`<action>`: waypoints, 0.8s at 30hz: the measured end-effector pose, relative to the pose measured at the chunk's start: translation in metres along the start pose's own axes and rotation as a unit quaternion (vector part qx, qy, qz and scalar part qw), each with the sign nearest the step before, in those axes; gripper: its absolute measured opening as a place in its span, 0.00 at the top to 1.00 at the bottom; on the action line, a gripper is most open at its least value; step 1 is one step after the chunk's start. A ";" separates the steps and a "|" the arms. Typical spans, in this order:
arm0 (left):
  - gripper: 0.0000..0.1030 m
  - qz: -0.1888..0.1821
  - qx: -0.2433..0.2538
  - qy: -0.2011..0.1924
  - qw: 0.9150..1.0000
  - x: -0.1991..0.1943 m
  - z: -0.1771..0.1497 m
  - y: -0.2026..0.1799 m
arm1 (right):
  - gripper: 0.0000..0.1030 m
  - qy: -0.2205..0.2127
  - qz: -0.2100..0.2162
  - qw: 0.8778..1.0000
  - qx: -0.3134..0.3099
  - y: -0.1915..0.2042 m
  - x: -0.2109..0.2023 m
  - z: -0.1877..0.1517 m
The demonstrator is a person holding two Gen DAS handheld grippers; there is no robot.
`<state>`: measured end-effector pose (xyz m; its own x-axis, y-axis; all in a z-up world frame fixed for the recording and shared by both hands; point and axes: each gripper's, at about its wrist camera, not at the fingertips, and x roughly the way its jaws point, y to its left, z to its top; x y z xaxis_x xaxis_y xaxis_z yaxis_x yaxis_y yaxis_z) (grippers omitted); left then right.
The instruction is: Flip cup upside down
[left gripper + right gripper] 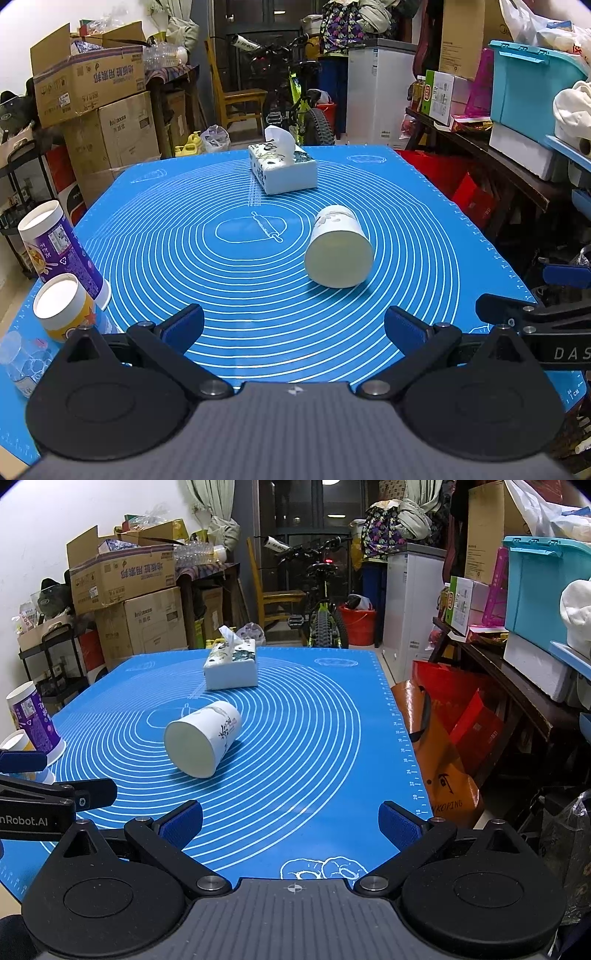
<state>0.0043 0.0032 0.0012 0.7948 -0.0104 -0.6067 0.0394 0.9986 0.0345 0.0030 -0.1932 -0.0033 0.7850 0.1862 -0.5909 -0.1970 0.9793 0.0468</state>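
Two grippers, left [293,326] and right [290,821], fingers spread wide, empty, over blue-matted table [229,295]; "DAS" readable; cup [338,247] on its side.

Cup [338,248] smooth glossy ceramic; mat [221,288] matt blue silicone; tissue pack [283,168] glossy plastic wrap

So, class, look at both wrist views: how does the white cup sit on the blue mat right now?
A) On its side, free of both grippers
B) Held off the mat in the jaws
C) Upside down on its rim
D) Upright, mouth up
A: the white cup lies on its side on the blue mat, and both the left gripper and the right gripper are open and short of it.
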 end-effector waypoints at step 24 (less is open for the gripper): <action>0.01 -0.002 -0.004 0.003 1.000 0.001 0.002 0.000 | 0.02 0.001 -0.001 1.000 0.002 -0.004 0.000 0.000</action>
<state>0.0064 0.0032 0.0020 0.7907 -0.0138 -0.6120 0.0372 0.9990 0.0255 0.0037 -0.1969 -0.0036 0.7844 0.1839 -0.5923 -0.1935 0.9799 0.0480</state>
